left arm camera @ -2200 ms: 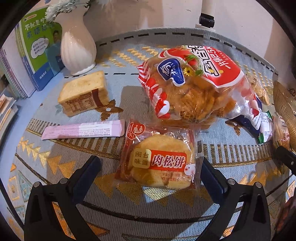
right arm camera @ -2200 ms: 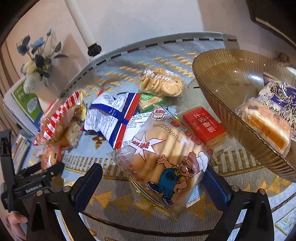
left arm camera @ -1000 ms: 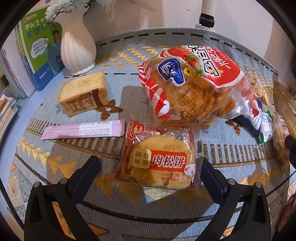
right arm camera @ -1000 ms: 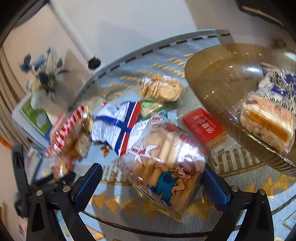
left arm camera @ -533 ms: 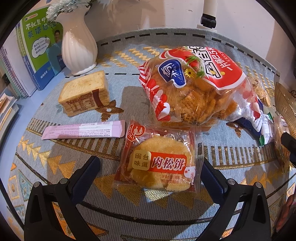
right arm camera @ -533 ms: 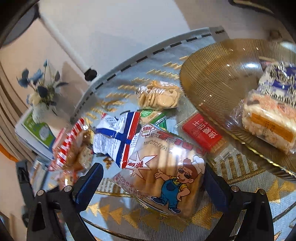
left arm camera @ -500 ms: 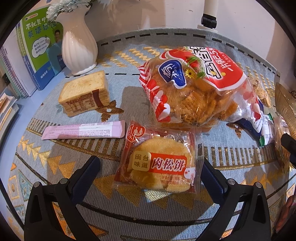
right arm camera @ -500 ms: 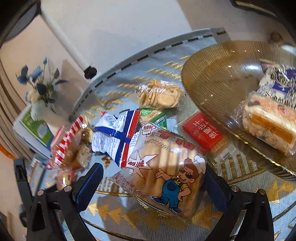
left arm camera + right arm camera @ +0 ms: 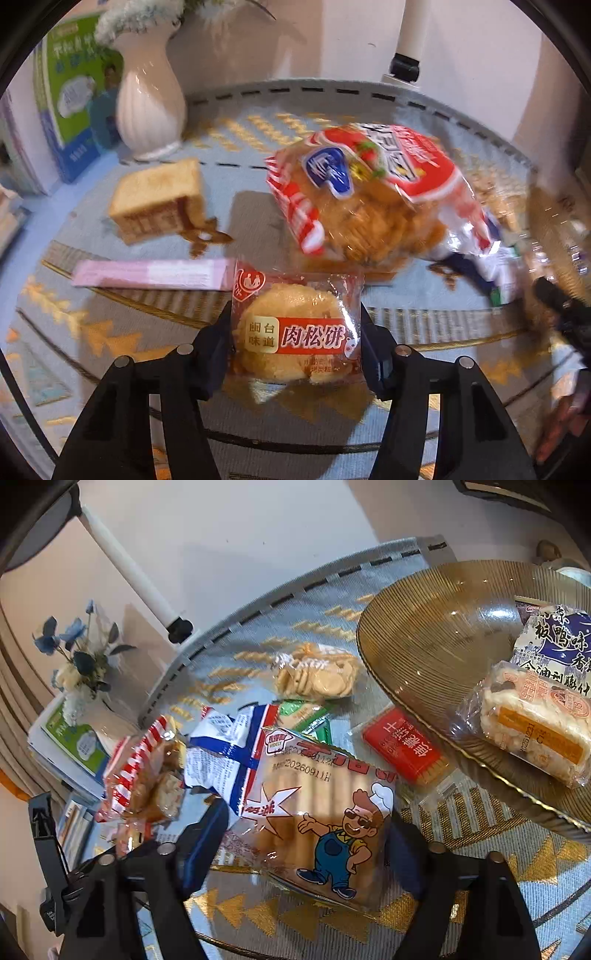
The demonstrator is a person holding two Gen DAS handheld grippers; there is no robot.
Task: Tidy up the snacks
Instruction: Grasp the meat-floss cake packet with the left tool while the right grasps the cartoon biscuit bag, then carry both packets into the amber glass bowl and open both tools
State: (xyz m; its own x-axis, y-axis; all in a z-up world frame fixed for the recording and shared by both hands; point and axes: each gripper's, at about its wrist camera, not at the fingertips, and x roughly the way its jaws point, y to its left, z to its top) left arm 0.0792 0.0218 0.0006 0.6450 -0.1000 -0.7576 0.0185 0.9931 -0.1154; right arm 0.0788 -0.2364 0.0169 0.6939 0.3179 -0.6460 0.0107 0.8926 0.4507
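As jaws close, L gripper [image 9: 295, 354] seemingly pinches pastry pkt [image 9: 295, 332].

In my left view the pork floss cake [image 9: 295, 332] lies nearest, the crisps bag [image 9: 373, 195] behind it, bread [image 9: 159, 201] to the left. In my right view, two packets [image 9: 535, 723] sit in the bowl [image 9: 424, 635], right of the biscuit pack [image 9: 317, 812].

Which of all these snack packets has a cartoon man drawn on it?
The biscuit-stick packet between the right gripper's closing jaws: it alone shows a cartoon chef in blue overalls and sunglasses. The other packets carry only lettering or stripes.
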